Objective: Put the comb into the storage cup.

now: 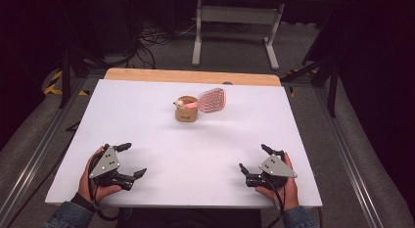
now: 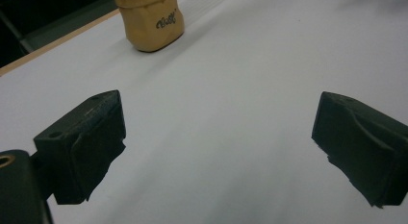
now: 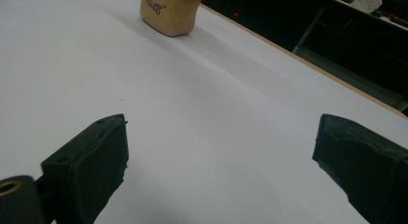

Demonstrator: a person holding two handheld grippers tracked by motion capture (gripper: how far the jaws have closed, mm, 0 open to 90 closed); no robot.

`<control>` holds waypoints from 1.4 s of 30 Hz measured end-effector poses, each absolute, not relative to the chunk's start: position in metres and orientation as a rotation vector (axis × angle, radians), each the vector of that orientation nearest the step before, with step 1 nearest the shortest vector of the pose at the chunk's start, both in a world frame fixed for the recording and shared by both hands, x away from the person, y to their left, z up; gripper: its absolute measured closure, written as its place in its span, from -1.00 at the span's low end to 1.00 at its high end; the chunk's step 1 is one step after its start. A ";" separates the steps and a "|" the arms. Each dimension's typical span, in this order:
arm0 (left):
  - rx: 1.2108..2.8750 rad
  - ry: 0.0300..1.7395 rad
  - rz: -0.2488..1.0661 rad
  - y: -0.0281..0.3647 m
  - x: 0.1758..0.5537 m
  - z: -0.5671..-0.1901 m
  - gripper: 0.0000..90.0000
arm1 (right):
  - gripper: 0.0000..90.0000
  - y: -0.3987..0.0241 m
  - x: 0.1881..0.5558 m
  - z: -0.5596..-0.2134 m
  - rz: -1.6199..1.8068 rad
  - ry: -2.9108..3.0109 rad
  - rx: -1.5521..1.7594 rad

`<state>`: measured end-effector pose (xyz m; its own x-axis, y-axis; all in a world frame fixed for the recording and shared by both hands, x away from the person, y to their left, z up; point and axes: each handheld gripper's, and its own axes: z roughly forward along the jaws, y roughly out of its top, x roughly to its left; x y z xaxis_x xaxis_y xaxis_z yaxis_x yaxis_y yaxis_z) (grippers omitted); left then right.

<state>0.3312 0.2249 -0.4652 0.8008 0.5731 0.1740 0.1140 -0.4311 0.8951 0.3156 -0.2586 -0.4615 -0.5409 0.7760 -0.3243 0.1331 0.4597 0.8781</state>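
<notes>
In the high view, the left gripper (image 1: pixel 131 160) and the right gripper (image 1: pixel 253 158) rest low at the near edge of the white table (image 1: pixel 147 120), one at each near corner, each with its jaws spread wide and holding nothing. Well beyond them, toward the far middle of the table, stands a small tan cup (image 1: pixel 186 113) with dark lettering on its side; a pink fly swatter (image 1: pixel 211 100) stands in it, its meshed head leaning out to the right above the rim and its handle end poking out at the left. The work looks to be at its very start: both grippers are well apart from the cup, and a reach forward has yet to begin. In the left gripper view, the two black jaws stand far apart over bare table, and the tan cup (image 2: pixel 150 21) sits up ahead, left of centre. In the right gripper view, the jaws are likewise parted with nothing between them, and the tan cup (image 3: pixel 170 12) lies ahead, again left of centre. The next move, as I judge it, calls for one gripper to travel forward and steady the cup by its wall while the other closes on the swatter, lest the light cup tip.
</notes>
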 end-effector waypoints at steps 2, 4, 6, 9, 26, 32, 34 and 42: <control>1.981 0.506 0.564 0.224 0.332 -0.467 -0.88 | -0.87 -0.259 0.315 -0.461 1.096 1.955 0.767; 1.986 0.505 0.559 0.224 0.332 -0.467 -0.88 | -0.87 -0.258 0.314 -0.460 1.107 1.946 0.772; 1.977 0.504 0.559 0.224 0.332 -0.467 -0.88 | -0.87 -0.255 0.312 -0.459 1.095 1.949 0.753; 1.981 0.503 0.554 0.224 0.331 -0.467 -0.88 | -0.87 -0.254 0.312 -0.459 1.095 1.948 0.749; 1.981 0.507 0.554 0.224 0.332 -0.468 -0.88 | -0.86 -0.255 0.312 -0.457 1.110 1.936 0.750; 1.993 0.501 0.559 0.222 0.333 -0.467 -0.88 | -0.86 -0.253 0.311 -0.459 1.093 1.957 0.732; 1.994 0.499 0.552 0.222 0.333 -0.468 -0.88 | -0.86 -0.254 0.310 -0.460 1.091 1.961 0.732; 1.990 0.503 0.550 0.222 0.334 -0.468 -0.88 | -0.86 -0.253 0.311 -0.460 1.088 1.958 0.731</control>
